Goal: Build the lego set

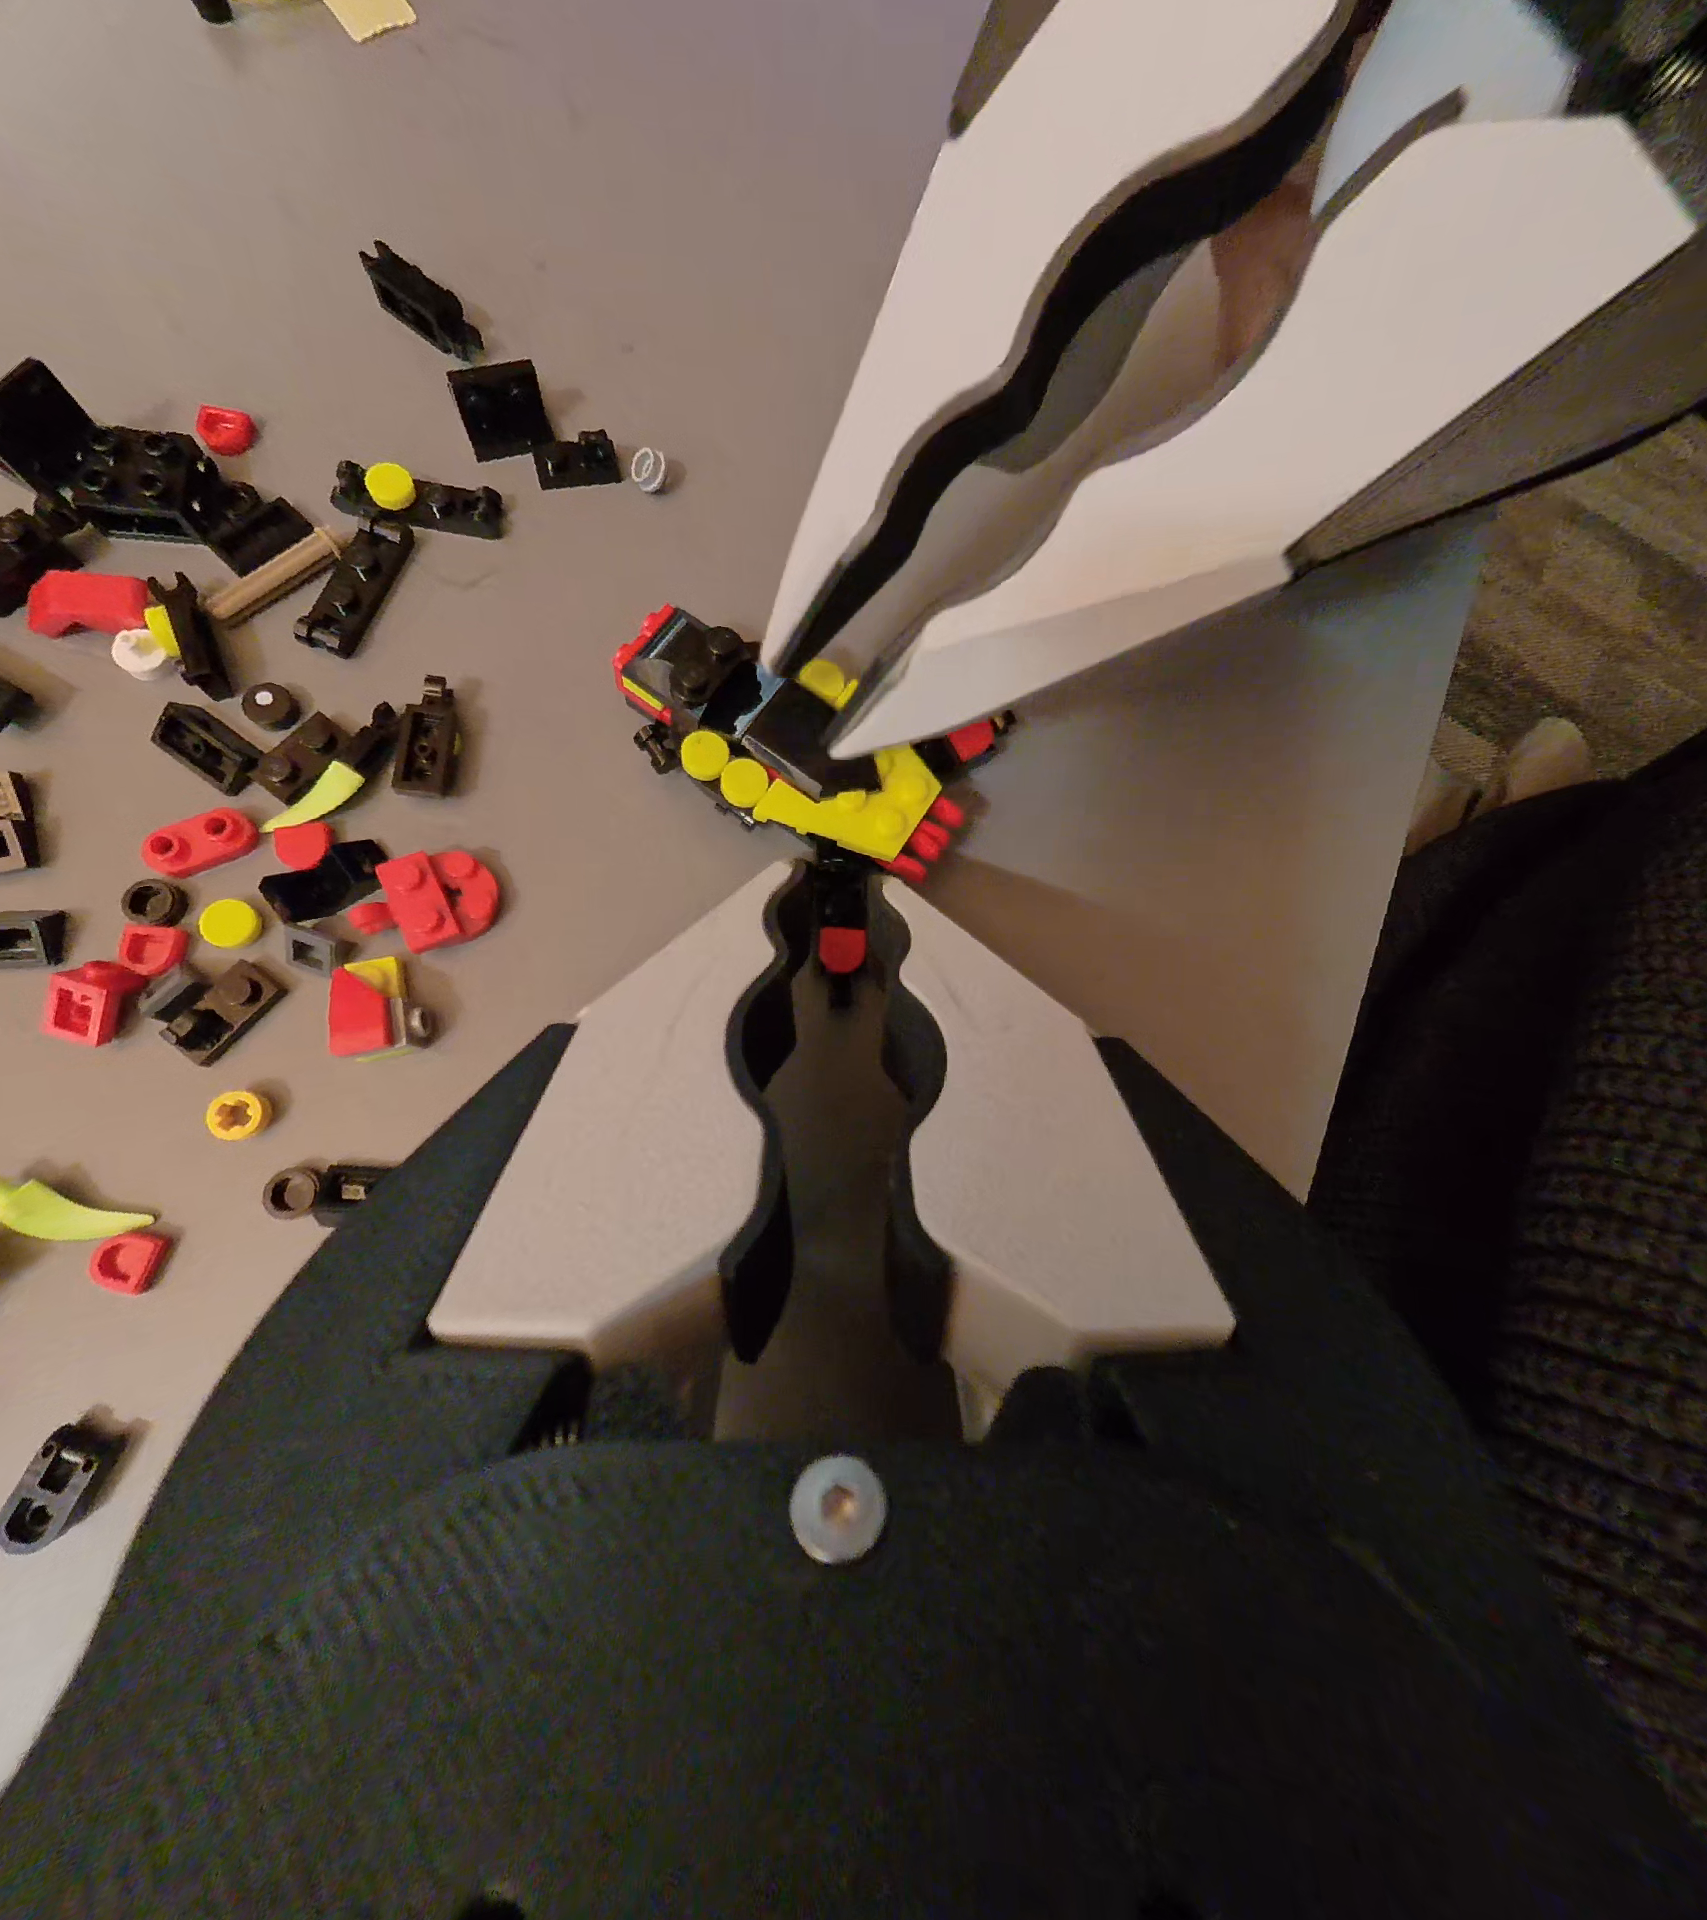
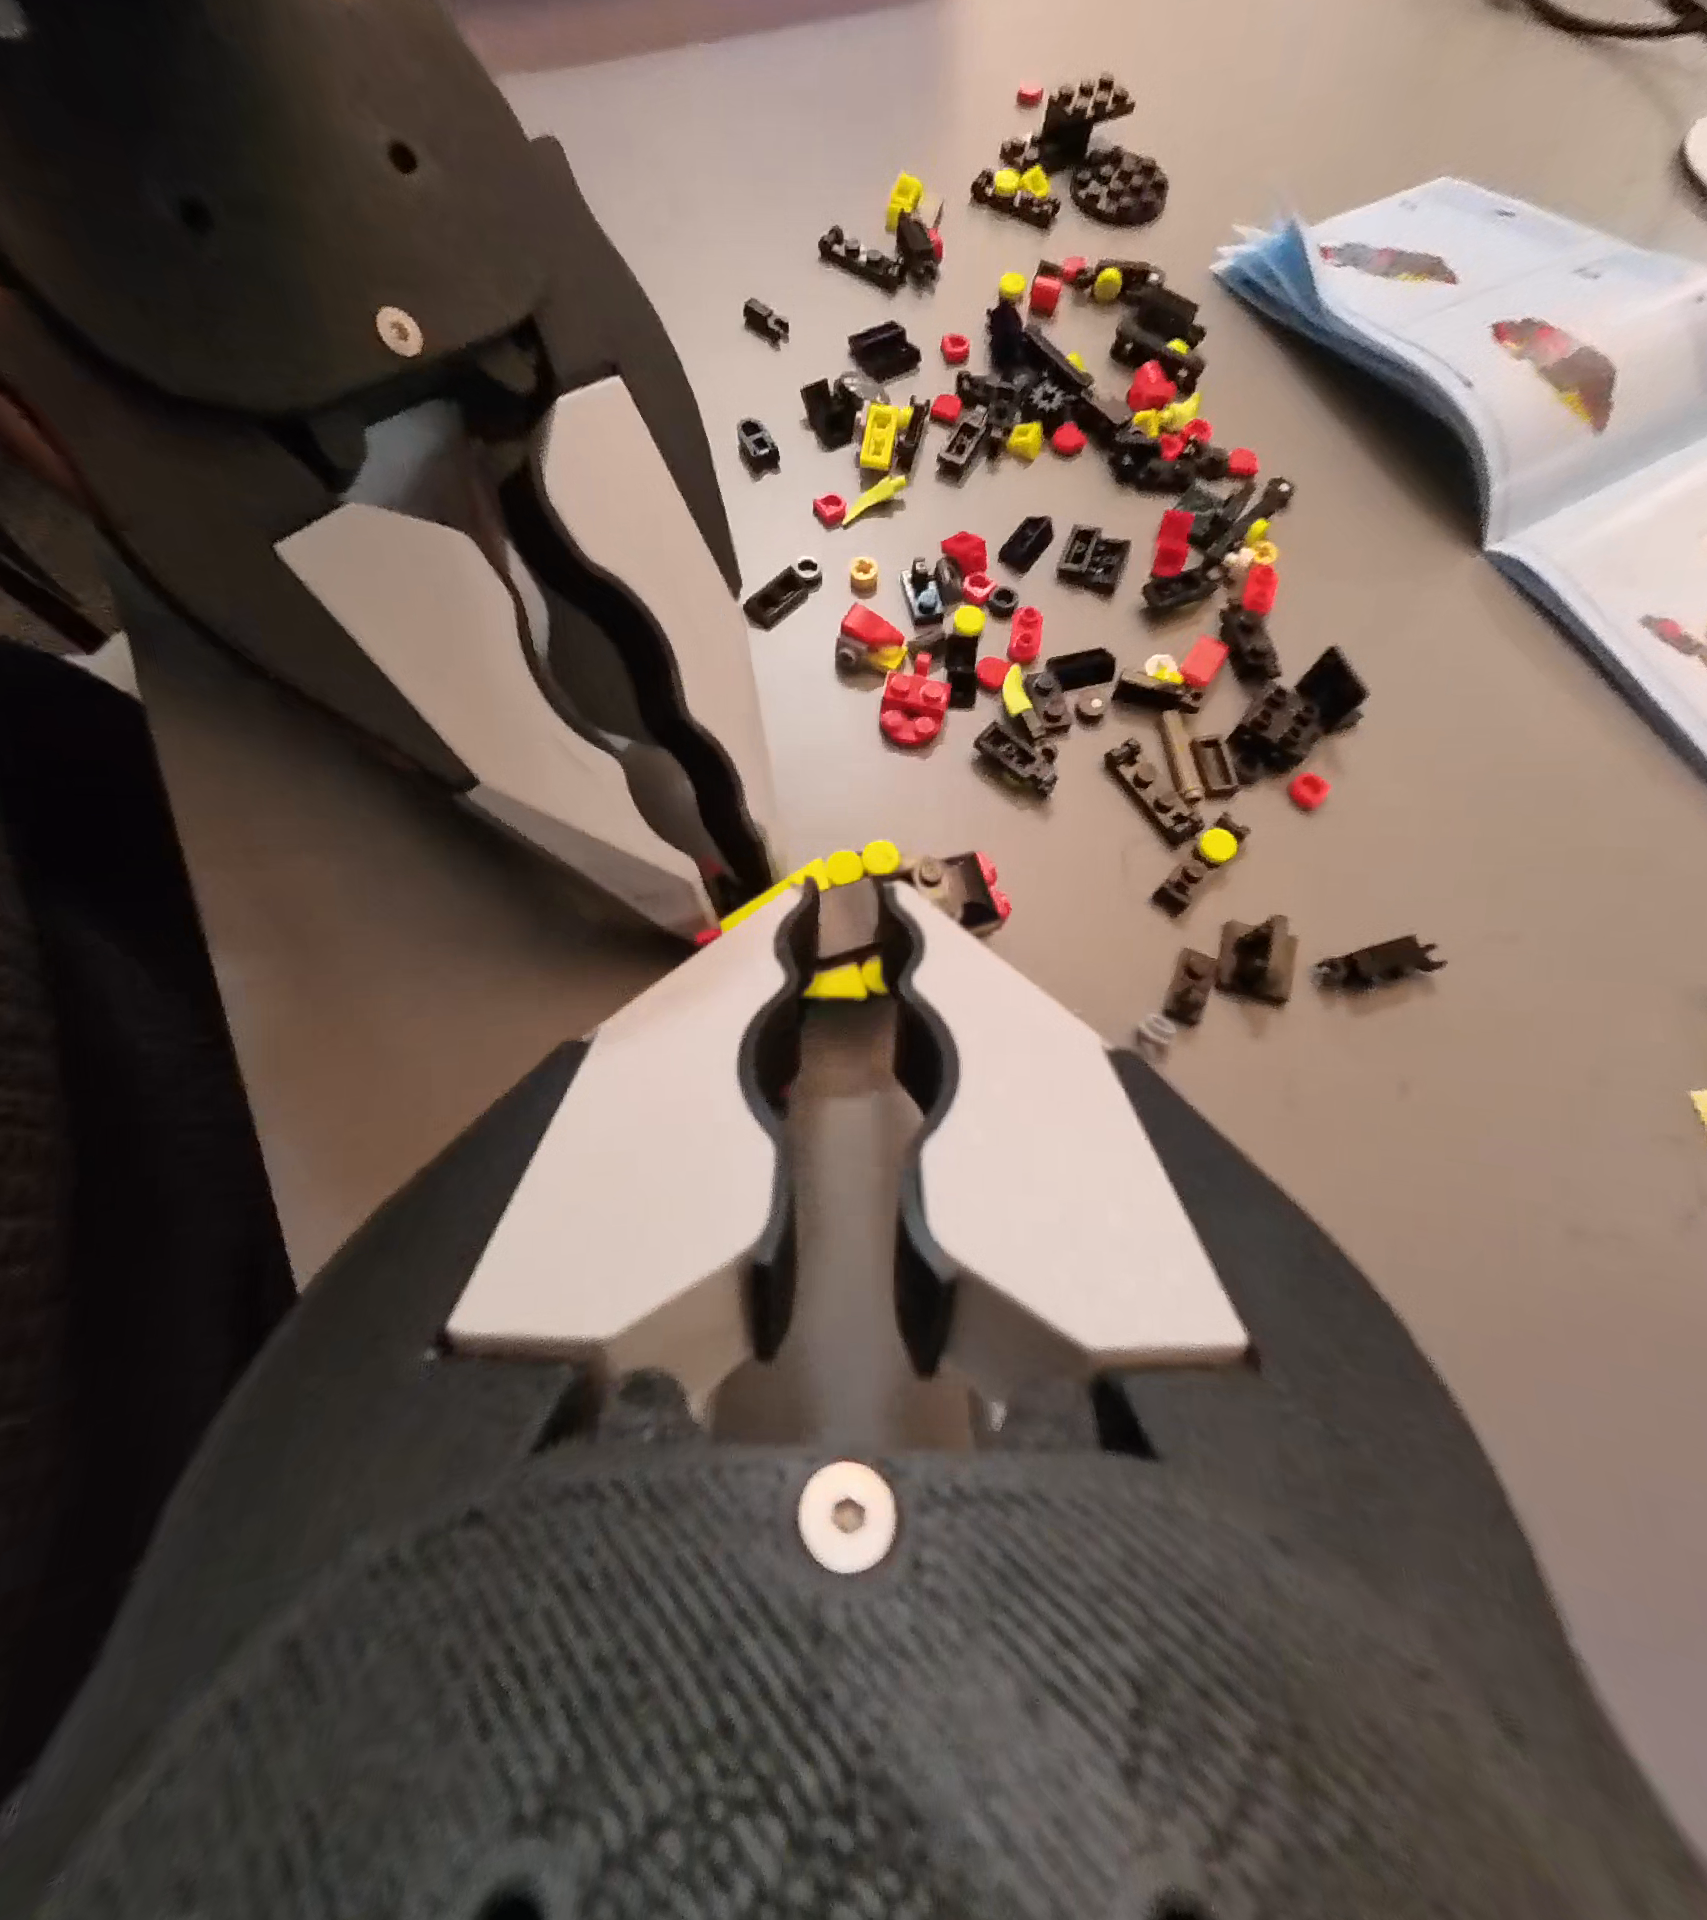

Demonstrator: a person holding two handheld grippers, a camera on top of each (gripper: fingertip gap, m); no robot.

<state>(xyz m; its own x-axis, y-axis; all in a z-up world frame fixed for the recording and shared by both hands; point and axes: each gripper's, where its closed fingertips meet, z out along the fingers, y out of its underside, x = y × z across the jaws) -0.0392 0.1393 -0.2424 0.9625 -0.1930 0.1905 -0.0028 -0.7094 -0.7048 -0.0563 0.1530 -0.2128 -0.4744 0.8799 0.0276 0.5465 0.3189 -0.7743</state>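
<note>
Brick model (image 1: 797, 748), a small black, yellow and red assembly, sits on the grey desk (image 1: 620, 208) near its edge, pinned between 2 tools that meet it from opposite ends. Left hand-held gripper (image 1: 833, 883) is clenched on a narrow black and red part projecting from the model's near end, so the model lies straight ahead of its fingertips. Right hand-held gripper (image 1: 818, 707) reaches in from the far side, its fingertips clamped across the black sloped piece (image 1: 787, 727) on the model's top, with yellow round tiles (image 1: 724, 764) just beside them. Model's long axis runs roughly crosswise to the line joining the 2 tools. Both are in contact with it, neither nearer. Loose bricks (image 2: 1088, 520) lie scattered well apart, and an open booklet (image 2: 1555, 416) lies beyond them.
</note>
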